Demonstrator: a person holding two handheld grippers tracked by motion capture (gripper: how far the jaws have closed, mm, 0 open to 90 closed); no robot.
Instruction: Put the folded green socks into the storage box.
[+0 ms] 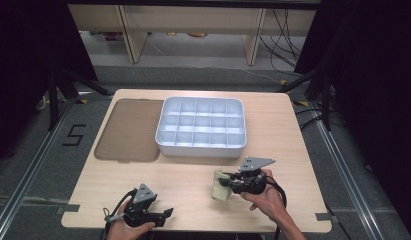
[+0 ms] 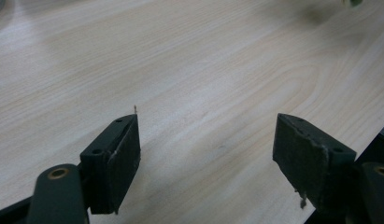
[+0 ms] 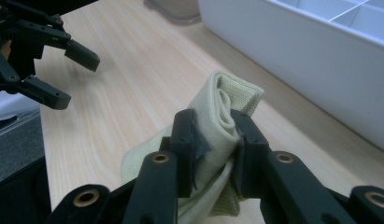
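Observation:
A rolled pale yellow-green cloth [image 1: 220,186] hangs just above the table, right of centre near the front. My right gripper [image 1: 228,182] is shut on it; in the right gripper view the two black jaws squeeze the cloth [image 3: 222,121] from both sides. My left gripper [image 1: 165,214] rests low at the front left of the table, its jaws pointing right. The left gripper view has its jaws standing wide apart [image 2: 206,154] over bare wood with nothing between them.
A white compartment tray [image 1: 201,145] with several empty cells sits mid-table behind the cloth, its wall close in the right gripper view [image 3: 320,60]. A translucent brown lid [image 1: 128,131] lies flat to its left. The table's front edge runs just below both hands.

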